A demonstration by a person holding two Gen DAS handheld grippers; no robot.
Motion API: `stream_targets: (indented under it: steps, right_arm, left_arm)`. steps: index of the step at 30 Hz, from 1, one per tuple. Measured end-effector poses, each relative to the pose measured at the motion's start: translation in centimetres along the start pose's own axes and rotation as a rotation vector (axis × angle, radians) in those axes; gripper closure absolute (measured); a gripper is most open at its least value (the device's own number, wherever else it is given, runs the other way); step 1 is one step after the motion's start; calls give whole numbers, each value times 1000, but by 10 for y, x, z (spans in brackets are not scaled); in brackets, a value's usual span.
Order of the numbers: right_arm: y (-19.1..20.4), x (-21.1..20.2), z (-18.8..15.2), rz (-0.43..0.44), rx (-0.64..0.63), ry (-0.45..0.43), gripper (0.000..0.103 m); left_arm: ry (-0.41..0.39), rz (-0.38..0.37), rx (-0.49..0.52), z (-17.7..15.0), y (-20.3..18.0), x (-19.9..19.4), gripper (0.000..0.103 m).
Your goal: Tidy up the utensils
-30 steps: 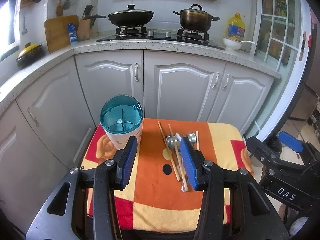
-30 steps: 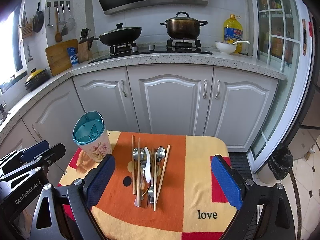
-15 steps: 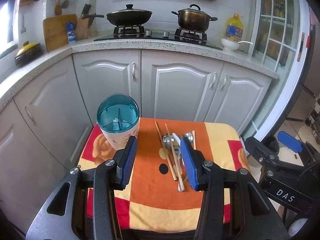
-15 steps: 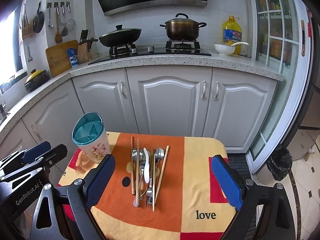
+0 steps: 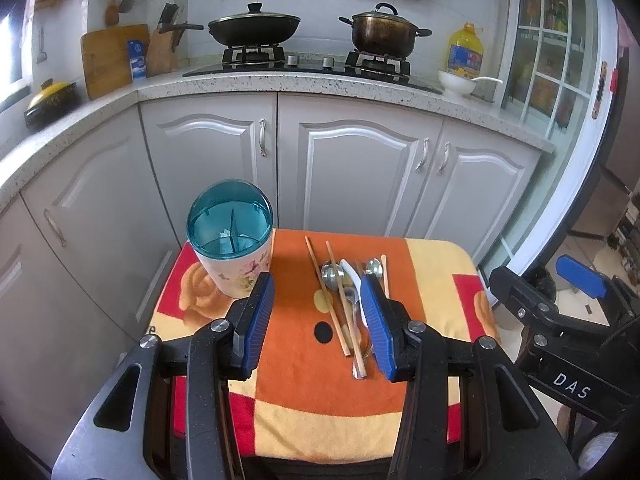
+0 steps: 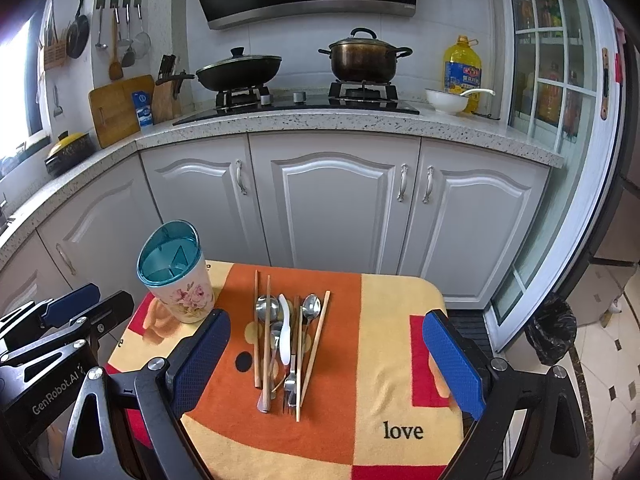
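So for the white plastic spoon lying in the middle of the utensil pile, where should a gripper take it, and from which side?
Probably the upper handle of the white plastic spoon, just below its far tip. It lies on top of the metal cutlery there, lengthwise on the orange patterned cloth. Come from above with the open right gripper, fingers either side of the narrow handle; wooden chopsticks crowd both flanks, so a low side approach looks blocked.

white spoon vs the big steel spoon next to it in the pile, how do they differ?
Colour and finish: the white spoon is matte white, the steel spoon shiny metal.
Bowl: the steel spoon's is wide and round, the white spoon's narrow and slim.
Stacking: the white spoon lies on top of the pile, while a wooden chopstick crosses over the steel spoon.
Shared: both lie flat on the cloth, bowls toward the cabinets, neither held.
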State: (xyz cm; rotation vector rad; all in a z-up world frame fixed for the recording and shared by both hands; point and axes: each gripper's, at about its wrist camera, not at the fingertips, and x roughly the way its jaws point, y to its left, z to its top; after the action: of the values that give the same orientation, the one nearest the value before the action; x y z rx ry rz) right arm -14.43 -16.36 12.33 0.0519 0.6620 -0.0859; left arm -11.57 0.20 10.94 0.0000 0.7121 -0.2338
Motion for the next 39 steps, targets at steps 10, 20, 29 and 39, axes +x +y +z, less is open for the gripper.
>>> stream_targets:
  steps: [10, 20, 29, 39]
  right_arm:
    - [1, 11, -3, 7, -18, 22, 6]
    - [2, 22, -2, 8, -26, 42, 6]
    - [1, 40, -3, 20, -26, 73, 6]
    - [-2, 65, -5, 33, -29, 150, 6]
  left_arm:
    - [20, 1, -4, -2, 0, 10, 59]
    - [43, -6, -3, -1, 0, 21, 59]
    - [64, 2, -10, 0, 1, 33, 59]
    - [115, 3, -18, -2, 4, 58, 59]
